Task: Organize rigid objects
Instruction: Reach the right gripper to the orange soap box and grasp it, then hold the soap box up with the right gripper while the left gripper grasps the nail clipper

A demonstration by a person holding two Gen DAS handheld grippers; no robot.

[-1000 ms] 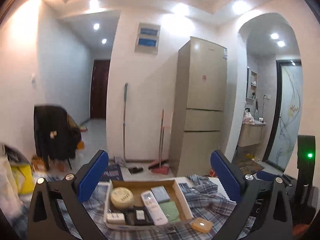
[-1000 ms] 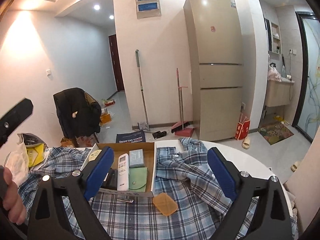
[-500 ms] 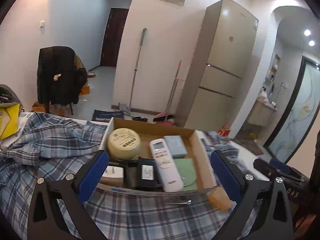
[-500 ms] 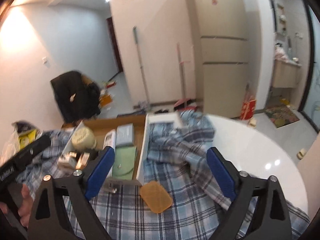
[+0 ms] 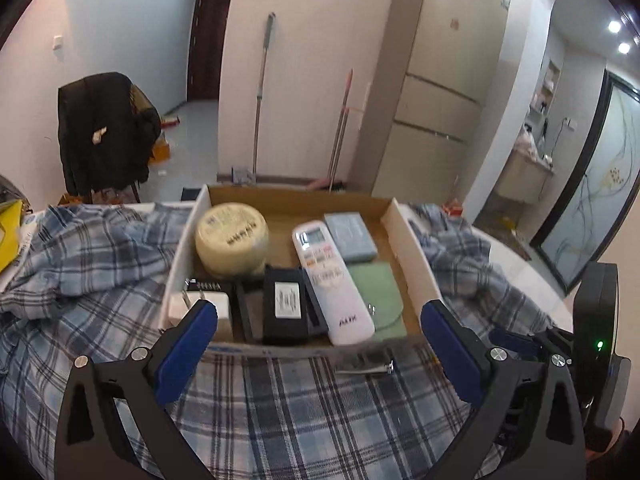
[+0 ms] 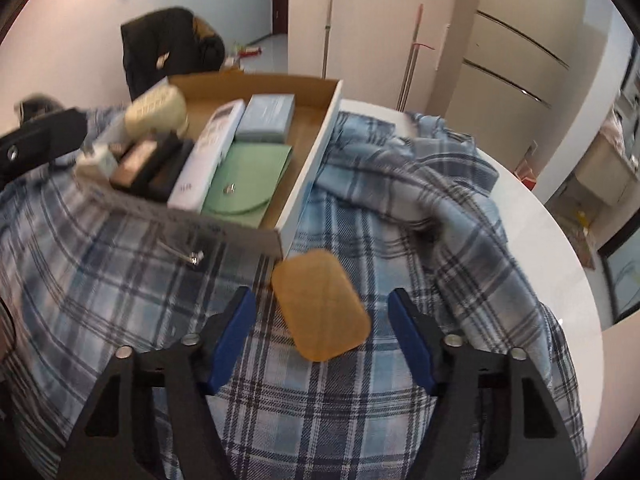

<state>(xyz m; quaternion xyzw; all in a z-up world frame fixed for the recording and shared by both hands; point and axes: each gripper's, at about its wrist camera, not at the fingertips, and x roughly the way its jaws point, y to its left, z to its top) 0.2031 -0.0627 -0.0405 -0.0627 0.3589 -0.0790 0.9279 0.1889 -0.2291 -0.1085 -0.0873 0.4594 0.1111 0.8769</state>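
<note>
A shallow cardboard box [image 5: 412, 240] [image 6: 316, 148] lies on a plaid shirt. It holds a cream round tin [image 5: 231, 238], a white remote [image 5: 330, 276] [image 6: 210, 156], a grey-blue case [image 5: 350, 236], a green pouch [image 5: 378, 296] [image 6: 244, 180], a black block [image 5: 286, 304] and a white charger [image 5: 200, 308]. An orange flat pad [image 6: 320, 306] lies outside the box, between the open fingers of my right gripper [image 6: 320, 338]. A small metal clip [image 5: 366, 366] [image 6: 184, 254] lies before the box. My left gripper [image 5: 316, 344] is open and empty at the box's near wall.
The plaid shirt [image 6: 400, 208] covers a round white table [image 6: 560, 240] whose bare rim shows at the right. A yellow bag [image 5: 8, 220] sits at the far left. A fridge [image 5: 440, 80], mops and a chair with a black coat [image 5: 104, 132] stand behind.
Both grippers have dropped and moved forward. The box fills more of the left view. The right gripper has closed in over the orange pad, which now sits between its fingers.
</note>
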